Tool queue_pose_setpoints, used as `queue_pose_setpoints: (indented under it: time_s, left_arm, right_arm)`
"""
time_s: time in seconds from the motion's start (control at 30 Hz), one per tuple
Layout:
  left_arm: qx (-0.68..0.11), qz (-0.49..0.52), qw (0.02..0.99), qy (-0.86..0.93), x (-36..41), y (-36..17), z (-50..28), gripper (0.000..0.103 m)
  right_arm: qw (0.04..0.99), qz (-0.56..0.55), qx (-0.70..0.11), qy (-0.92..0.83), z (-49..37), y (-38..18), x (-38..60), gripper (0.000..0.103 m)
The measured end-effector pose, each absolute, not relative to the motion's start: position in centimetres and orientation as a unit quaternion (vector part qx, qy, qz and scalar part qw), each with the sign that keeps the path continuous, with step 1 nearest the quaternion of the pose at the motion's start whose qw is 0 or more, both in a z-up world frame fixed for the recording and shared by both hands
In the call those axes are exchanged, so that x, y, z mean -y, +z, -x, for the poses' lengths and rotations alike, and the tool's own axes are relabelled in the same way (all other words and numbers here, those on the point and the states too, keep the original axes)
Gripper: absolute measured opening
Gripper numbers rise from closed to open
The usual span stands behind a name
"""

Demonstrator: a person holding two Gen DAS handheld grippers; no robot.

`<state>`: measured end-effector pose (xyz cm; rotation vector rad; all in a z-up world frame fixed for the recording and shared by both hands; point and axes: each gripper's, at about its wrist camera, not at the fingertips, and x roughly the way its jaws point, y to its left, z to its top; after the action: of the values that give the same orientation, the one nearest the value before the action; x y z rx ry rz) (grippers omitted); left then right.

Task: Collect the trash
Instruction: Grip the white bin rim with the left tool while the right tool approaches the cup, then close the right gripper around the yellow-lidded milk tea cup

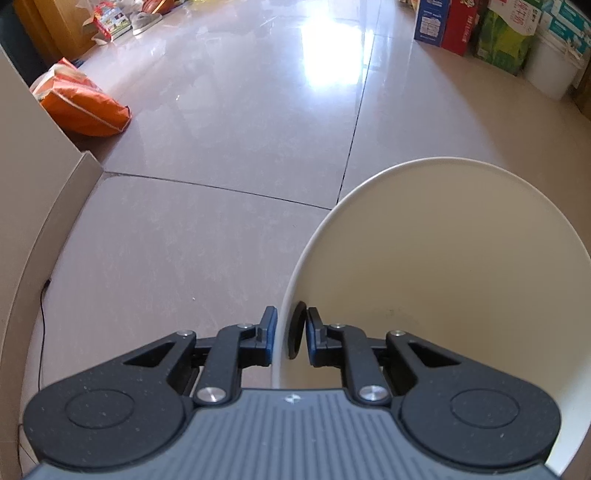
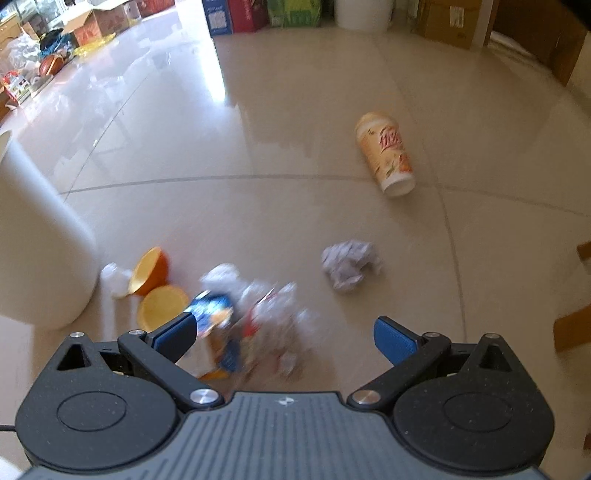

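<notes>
In the left wrist view my left gripper [image 1: 291, 334] is shut on the rim of a white bin [image 1: 443, 258], one pad outside the wall and one inside; the bin's inside looks bare. In the right wrist view my right gripper [image 2: 284, 332] stands open above a crinkled plastic snack wrapper [image 2: 255, 317], blue, red and clear, blurred on the floor between the fingers. Two orange peel halves [image 2: 155, 288] and a small white wad [image 2: 114, 280] lie left of it, beside the white bin [image 2: 37, 240]. A crumpled paper ball [image 2: 349, 264] lies to the right. Farther off a paper cup [image 2: 386, 153] lies on its side.
Glossy beige floor tiles run on all sides. An orange bag [image 1: 79, 101] leans by a beige wall corner at the left. Cartons [image 1: 472, 29] and a white bucket [image 1: 550, 70] line the far wall. Boxes and clutter [image 2: 55, 40] fill the far left; wooden furniture [image 2: 576, 317] stands at the right.
</notes>
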<state>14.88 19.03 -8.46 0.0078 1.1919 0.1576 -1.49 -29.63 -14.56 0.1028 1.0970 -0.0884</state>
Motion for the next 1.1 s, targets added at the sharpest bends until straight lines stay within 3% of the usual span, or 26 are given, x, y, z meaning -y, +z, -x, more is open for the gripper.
queue_pose_setpoints:
  time_s: [0.43,1.1]
  left_arm:
    - [-0.554,0.033,0.829,0.075,-20.1,-8.7,-15.0,0.014]
    - [-0.567,0.015,0.82,0.078,-19.9,-8.9,-15.7,0.014]
  right_arm:
    - [0.883,-0.017,-0.463,-0.08,-9.7,-18.6,40.2,0.103]
    - [0.843,-0.06,-0.504,-0.178,-27.3,-29.1,47.4,0.099]
